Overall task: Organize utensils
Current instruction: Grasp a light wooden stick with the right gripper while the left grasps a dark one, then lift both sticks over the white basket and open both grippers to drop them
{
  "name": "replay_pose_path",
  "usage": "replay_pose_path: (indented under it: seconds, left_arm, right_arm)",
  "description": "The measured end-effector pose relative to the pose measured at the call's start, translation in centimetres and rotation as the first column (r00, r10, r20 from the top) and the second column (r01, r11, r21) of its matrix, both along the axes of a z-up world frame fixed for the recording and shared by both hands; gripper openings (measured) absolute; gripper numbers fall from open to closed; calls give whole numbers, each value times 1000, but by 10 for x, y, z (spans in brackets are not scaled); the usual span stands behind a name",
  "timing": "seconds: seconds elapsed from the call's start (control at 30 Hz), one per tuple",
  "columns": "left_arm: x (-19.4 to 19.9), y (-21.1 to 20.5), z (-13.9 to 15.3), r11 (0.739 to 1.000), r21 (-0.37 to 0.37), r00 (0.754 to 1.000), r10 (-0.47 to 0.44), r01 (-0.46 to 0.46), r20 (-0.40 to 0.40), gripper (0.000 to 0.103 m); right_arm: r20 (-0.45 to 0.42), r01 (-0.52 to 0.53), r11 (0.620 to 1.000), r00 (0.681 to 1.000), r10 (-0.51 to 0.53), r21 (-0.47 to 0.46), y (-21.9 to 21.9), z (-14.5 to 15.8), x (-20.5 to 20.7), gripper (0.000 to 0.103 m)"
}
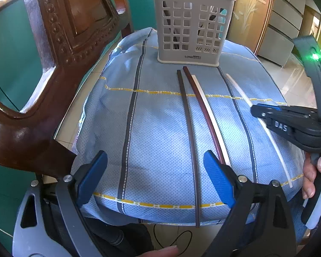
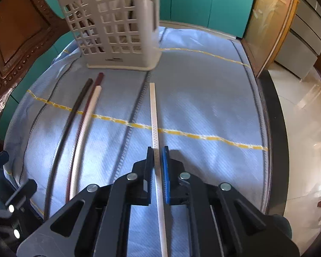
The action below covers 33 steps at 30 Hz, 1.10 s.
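A grey slotted utensil holder point(image 1: 189, 27) stands at the far edge of a blue cloth point(image 1: 160, 128); it also shows in the right wrist view point(image 2: 117, 25), with some sticks inside. A black chopstick point(image 1: 188, 128), a dark red one point(image 1: 201, 111) and a white one point(image 1: 207, 109) lie side by side on the cloth. My left gripper point(image 1: 155, 180) is open above the cloth, its fingers either side of the black chopstick's near part. My right gripper point(image 2: 157, 160) is shut on a separate white chopstick point(image 2: 154, 111), which points toward the holder; this gripper also shows in the left wrist view point(image 1: 265, 112).
A carved wooden chair back point(image 1: 53, 64) rises close on the left. Teal cabinets point(image 2: 203, 2) stand behind. The cloth-covered surface drops off at its right edge point(image 2: 274, 128) to a shiny tiled floor point(image 2: 306, 128).
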<state>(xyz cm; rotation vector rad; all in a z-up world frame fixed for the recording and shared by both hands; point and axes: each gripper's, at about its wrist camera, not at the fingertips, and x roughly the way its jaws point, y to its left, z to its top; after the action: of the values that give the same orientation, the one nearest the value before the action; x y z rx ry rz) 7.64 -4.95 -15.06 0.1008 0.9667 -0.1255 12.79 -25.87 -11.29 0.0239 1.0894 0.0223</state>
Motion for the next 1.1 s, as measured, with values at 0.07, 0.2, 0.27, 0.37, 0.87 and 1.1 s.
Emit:
replay_pose_path:
  seconds: [0.07,0.2,0.27,0.37,0.87,1.1]
  left_arm:
    - [2,1,1,1000,5,1000,-1,1,4,91]
    - [6,7,4,1000,6,1000,20,-20,15,91]
    - [10,11,7,999,0,999,42,-42,18,90]
    - [15,13,9,998,-10,998,61,-61,15,82]
    - [87,-17,6,999,-51,997,-6,2,-77,51]
    - [115,-30,-18,997,-75,982,-37,23,-186,45]
  right_arm:
    - [-6,24,999,1000,-24,30,-10,1,-2,9]
    - [29,42,995,999,-45,95,-23,11,-5,13]
    - [44,29,995,998,-34,98,-22,17,-4,17]
    - [46,-1,995,999,-3,101,-14,19,-1,25]
    - [-5,39,999,999,-39,25,-10,4,19,28]
    - [17,5,1000,1000,-5,-19,-8,-2,14,36]
